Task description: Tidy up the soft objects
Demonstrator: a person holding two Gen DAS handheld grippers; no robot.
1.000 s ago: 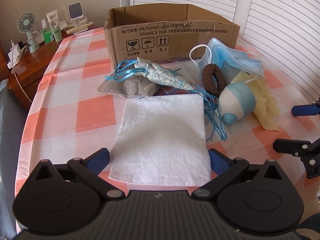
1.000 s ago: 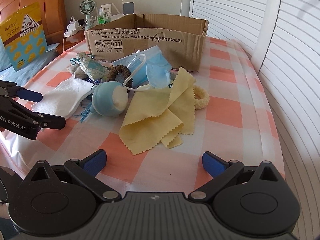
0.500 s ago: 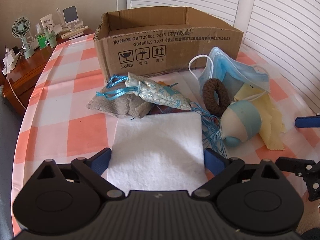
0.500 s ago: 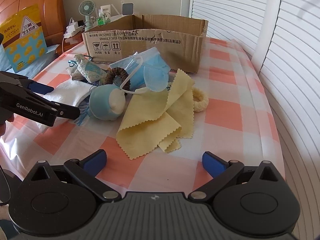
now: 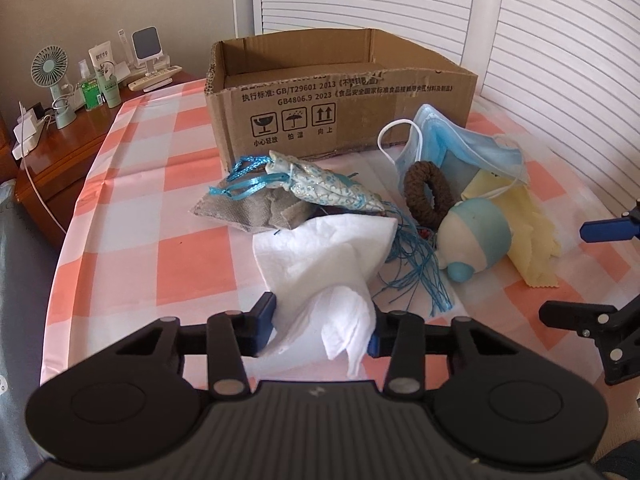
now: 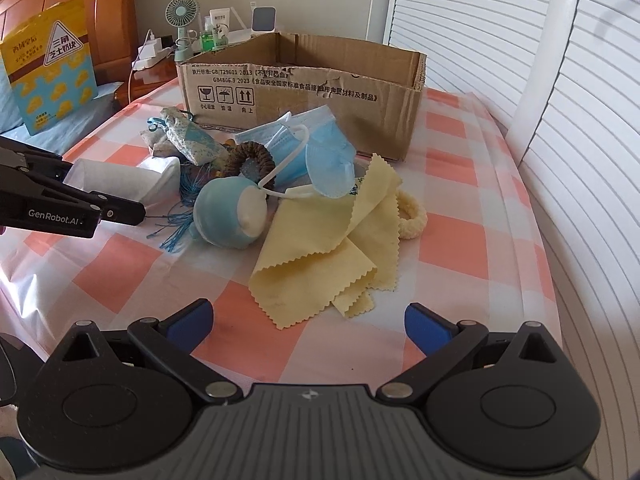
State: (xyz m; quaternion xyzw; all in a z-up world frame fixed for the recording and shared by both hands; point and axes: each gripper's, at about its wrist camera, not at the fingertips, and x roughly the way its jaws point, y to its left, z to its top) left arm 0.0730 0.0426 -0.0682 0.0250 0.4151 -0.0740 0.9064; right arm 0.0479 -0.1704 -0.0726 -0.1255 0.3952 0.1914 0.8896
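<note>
My left gripper (image 5: pixel 322 322) is shut on the near edge of a white cloth (image 5: pixel 328 264), which is bunched and lifted; the cloth also shows in the right wrist view (image 6: pixel 128 178). Behind it lie a grey pouch (image 5: pixel 248 208), a patterned sachet with blue tassels (image 5: pixel 332 190), a brown hair tie (image 5: pixel 428 194), a blue face mask (image 5: pixel 464 148), a blue-and-white plush toy (image 5: pixel 476 240) and a yellow cloth (image 6: pixel 332 240). An open cardboard box (image 5: pixel 344 96) stands at the back. My right gripper (image 6: pixel 308 318) is open and empty, just short of the yellow cloth.
A cream scrunchie (image 6: pixel 412 216) lies right of the yellow cloth. The checked tablecloth (image 5: pixel 132 240) drops off at the left edge. A wooden side table (image 5: pixel 52 148) holds a small fan, bottles and chargers. White shutters (image 6: pixel 520 60) stand behind and to the right.
My left gripper closed on the near edge of the white cloth and lifted it, so it went from flat to bunched. My right gripper stayed open and hardly moved.
</note>
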